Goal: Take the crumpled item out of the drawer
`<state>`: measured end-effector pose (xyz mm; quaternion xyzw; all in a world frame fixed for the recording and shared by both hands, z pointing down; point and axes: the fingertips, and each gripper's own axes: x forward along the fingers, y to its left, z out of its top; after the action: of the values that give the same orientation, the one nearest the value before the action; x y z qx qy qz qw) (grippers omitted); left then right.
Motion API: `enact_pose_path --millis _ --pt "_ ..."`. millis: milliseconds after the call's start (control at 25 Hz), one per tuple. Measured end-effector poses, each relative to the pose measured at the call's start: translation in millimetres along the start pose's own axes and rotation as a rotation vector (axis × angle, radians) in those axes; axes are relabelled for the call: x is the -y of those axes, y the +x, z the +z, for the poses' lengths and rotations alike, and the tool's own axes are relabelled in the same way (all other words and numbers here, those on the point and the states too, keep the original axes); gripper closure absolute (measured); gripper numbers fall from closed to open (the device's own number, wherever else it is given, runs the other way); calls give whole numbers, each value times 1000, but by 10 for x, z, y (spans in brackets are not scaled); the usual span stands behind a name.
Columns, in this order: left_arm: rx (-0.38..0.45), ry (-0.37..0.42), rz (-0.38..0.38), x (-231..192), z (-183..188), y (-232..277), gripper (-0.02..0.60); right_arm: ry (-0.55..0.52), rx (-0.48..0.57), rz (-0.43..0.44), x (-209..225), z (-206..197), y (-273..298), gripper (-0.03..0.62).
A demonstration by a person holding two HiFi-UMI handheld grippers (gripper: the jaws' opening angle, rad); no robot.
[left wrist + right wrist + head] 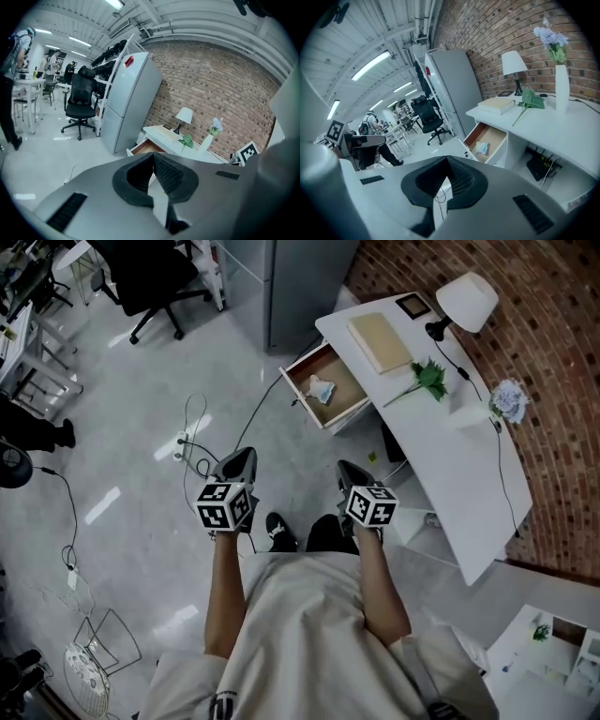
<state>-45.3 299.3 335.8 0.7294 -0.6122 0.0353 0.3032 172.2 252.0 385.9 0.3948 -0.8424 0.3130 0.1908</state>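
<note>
locate crumpled item point(322, 388) inside open drawer point(349, 379) of white desk point(459, 465), well ahead of both grippers. note left gripper point(242, 461) and right gripper point(349, 471) fully closed, holding nothing. approach with right gripper, judged slightly nearer; item up and slightly left of it in head view. open jaws before reaching in.
</note>
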Motion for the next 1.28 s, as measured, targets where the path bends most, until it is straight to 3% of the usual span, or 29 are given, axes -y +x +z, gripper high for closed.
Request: enact_pose_path --millis 280,680,920,1280 --pt "-11 9 14 -256 -5 -50 565 -5 -1 -19 18 68 229 569" --pt "-16 44 40 -672 382 177 566 3 -55 63 -135 321 887 569" --pt "-85 108 -18 -875 548 567 565 30 -78 62 -85 489 1336 569" --pt "-155 157 -74 -1045 984 1260 565 122 -45 -16 305 930 1721 569"
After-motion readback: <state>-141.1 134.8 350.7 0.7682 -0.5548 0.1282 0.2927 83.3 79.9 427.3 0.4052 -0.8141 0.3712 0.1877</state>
